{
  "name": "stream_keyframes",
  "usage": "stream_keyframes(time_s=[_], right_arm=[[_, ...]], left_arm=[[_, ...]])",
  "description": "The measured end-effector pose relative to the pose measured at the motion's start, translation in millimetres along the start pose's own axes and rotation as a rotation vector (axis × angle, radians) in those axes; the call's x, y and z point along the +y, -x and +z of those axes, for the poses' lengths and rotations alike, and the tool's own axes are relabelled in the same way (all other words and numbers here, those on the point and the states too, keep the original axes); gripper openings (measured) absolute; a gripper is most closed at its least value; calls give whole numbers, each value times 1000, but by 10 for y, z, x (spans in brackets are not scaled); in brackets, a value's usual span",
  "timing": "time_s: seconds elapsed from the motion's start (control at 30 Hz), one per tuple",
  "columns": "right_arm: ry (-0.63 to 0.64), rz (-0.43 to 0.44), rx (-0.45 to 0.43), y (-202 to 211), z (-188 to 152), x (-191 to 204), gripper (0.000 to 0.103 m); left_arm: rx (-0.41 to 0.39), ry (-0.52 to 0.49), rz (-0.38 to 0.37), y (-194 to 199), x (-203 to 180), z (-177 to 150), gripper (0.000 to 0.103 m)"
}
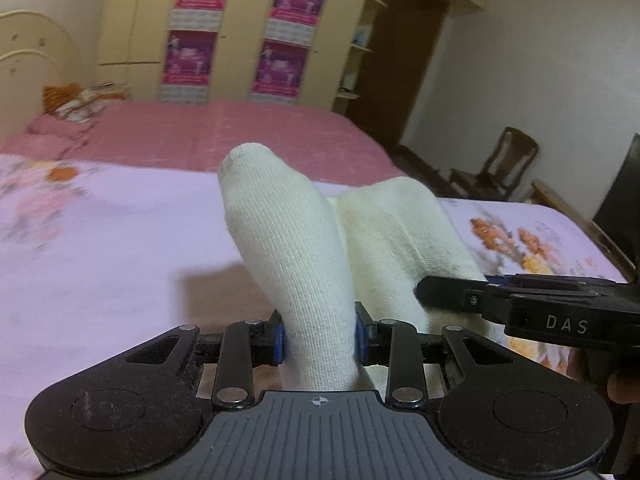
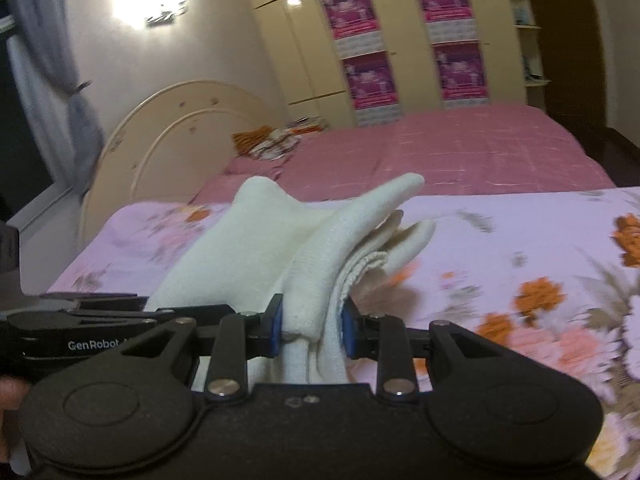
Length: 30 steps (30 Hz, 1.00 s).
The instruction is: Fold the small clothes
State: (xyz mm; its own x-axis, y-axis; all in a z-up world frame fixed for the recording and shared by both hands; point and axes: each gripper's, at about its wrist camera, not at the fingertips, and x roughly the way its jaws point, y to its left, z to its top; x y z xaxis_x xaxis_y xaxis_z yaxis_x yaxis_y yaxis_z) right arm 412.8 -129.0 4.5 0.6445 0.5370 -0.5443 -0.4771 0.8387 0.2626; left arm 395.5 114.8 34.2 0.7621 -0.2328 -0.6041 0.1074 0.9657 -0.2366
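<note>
A white knitted sock stands up from between the blue pads of my left gripper, which is shut on it. Beside it a second white fold runs to my right gripper, seen side-on at the right. In the right wrist view, my right gripper is shut on bunched white sock fabric, with toe ends pointing right. My left gripper shows at the left edge against the same fabric. The cloth hangs above the lilac floral sheet.
The bed continues behind under a pink bedspread, with a cream headboard and a patterned pillow. A cupboard wall with pink posters stands behind it. A wooden chair and a dark panel stand at the right.
</note>
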Motion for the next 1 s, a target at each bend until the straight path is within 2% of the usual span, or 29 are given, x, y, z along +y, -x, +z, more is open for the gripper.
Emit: stream_keyframes(time_s=[0.23, 0.47, 0.57, 0.6, 0.63, 0.67, 0.73, 0.8, 0.9, 0.97, 1.0], right_arm=[[13, 76, 44, -200, -198, 507, 27], [7, 127, 101, -391, -426, 755, 27], [-2, 131, 138, -466, -587, 807, 27], [-13, 127, 152, -494, -634, 774, 27], [-24, 117, 159, -518, -684, 760, 28], [-46, 113, 172, -542, -722, 694, 28], [-94, 118, 198, -571, -812, 562, 28], [-129, 137, 207, -588, -875, 457, 29], [-169, 148, 202, -525, -844, 356, 36], [-124, 121, 146, -383, -777, 384, 34], [-87, 110, 116, -315, -727, 417, 29]], left_arm=[[10, 48, 67, 387, 493, -376, 32], [31, 125, 86, 457, 864, -814, 32], [63, 174, 91, 356, 984, -1048, 32], [63, 188, 93, 348, 1017, -1119, 34], [52, 207, 90, 351, 1064, -1184, 44], [41, 227, 102, 352, 1109, -1240, 60], [40, 229, 140, 363, 1150, -1331, 77], [33, 223, 134, 401, 1200, -1373, 78], [-13, 202, 186, 589, 1213, -1331, 78], [-68, 172, 226, 710, 1199, -1222, 75], [-84, 165, 220, 716, 1197, -1145, 74]])
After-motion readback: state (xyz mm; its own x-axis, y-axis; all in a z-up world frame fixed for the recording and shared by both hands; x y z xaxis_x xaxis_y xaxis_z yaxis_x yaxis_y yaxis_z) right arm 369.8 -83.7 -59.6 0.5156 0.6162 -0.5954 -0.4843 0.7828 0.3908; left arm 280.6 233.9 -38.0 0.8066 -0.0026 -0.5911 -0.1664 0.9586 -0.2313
